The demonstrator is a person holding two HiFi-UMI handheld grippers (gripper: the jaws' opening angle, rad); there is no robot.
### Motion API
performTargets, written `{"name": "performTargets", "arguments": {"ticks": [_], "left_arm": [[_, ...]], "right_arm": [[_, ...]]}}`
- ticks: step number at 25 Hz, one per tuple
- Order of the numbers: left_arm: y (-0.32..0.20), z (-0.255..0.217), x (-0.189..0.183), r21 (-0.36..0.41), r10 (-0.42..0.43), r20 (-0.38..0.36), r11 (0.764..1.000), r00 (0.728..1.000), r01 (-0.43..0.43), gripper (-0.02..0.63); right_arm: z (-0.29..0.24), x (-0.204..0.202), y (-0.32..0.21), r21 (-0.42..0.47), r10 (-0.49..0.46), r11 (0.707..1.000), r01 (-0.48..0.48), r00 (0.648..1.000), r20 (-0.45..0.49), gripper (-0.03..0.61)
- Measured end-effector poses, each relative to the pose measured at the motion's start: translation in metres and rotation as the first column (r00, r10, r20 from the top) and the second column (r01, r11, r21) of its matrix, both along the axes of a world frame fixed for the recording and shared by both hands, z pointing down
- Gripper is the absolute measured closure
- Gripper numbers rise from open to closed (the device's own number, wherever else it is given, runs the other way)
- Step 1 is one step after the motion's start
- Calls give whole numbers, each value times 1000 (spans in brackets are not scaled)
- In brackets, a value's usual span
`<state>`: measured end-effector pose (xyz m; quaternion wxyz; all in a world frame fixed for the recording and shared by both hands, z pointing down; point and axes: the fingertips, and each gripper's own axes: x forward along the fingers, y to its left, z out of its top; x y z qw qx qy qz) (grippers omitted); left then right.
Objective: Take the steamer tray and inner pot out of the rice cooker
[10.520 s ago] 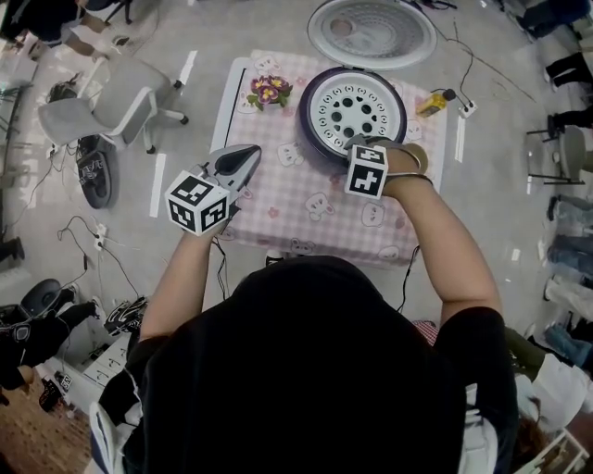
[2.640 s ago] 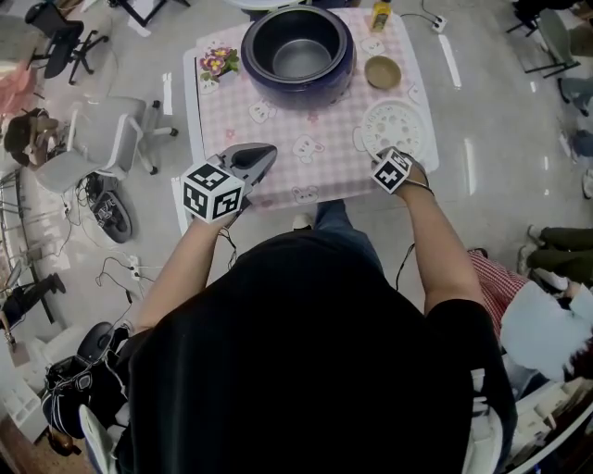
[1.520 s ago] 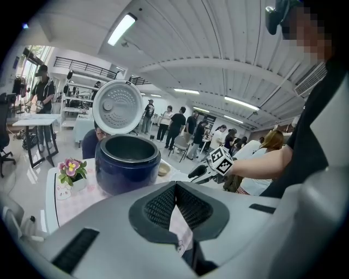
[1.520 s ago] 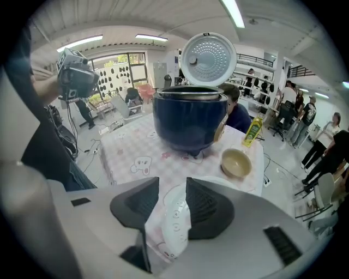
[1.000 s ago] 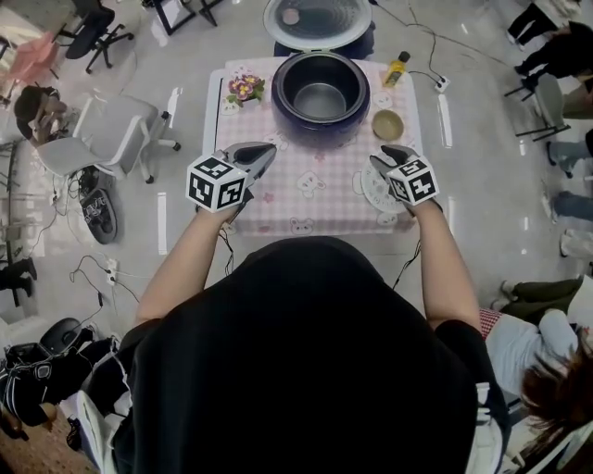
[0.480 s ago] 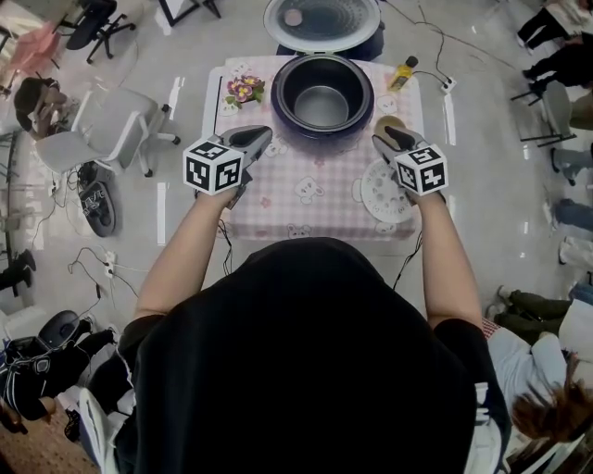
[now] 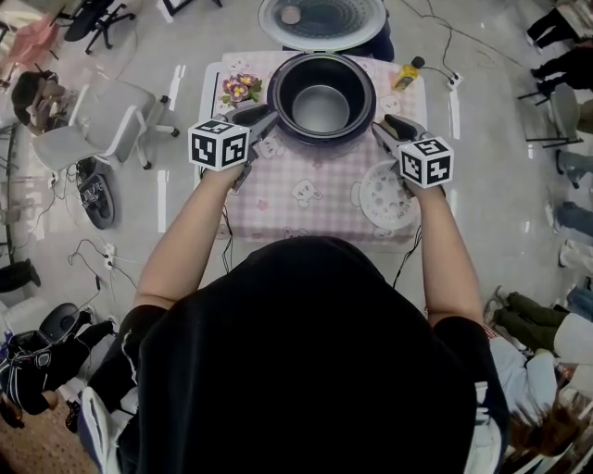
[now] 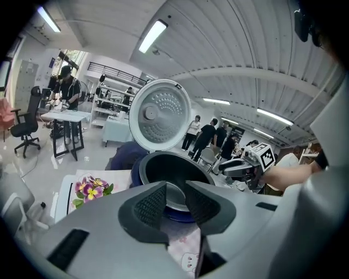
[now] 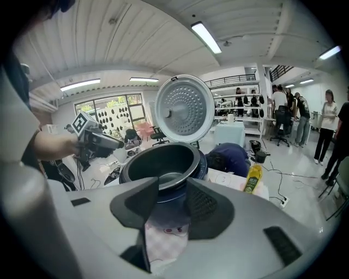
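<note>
Left gripper [image 8: 175, 190]: its jaws stand well apart and have just been opening. Nothing lies between the pads. The tips are close to the left side of the rice cooker [image 7: 320, 139], and the pot's rim shows beyond the gap.
Right gripper [image 9: 172, 199]: its jaws are partly apart and hold nothing. It is close to the cooker's right side and aimed at the rim.
Inner pot [image 7: 321, 106]: dark, and still seated inside the cooker.
Lid [image 7: 321, 20]: swung open and upright behind the pot.
Steamer tray [image 7: 382, 199]: white and perforated. It is out of the cooker and lies flat on the table [image 7: 306, 208] at the front right, partly behind the right gripper's marker cube.
Table covering: pink checked cloth.
Flowers [image 7: 239, 89]: left of the cooker.
Oil bottle [image 7: 405, 74]: yellow, at the far right corner.
</note>
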<state>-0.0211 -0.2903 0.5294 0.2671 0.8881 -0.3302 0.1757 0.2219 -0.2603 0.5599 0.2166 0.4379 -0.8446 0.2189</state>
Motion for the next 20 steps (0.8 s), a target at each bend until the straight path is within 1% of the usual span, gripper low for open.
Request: {"name": "performTargets", "arguments": {"ticks": [5,11,20], "left_arm": [[-22,19,-1,-33,-37,36,999,999,38,471],[-41,42,-4,-51,-69,100,996,993,74,465],[-53,57,0,-74,-65,147,994,987,76,462]], "right_arm": [[6,-1,-19,-14,6,1000,-6,999,32,410],[10,-4,-37,-55,28,998,-21,993,117,410],[27,-13,-56,-117,19,993,-4,992,123,408]]}}
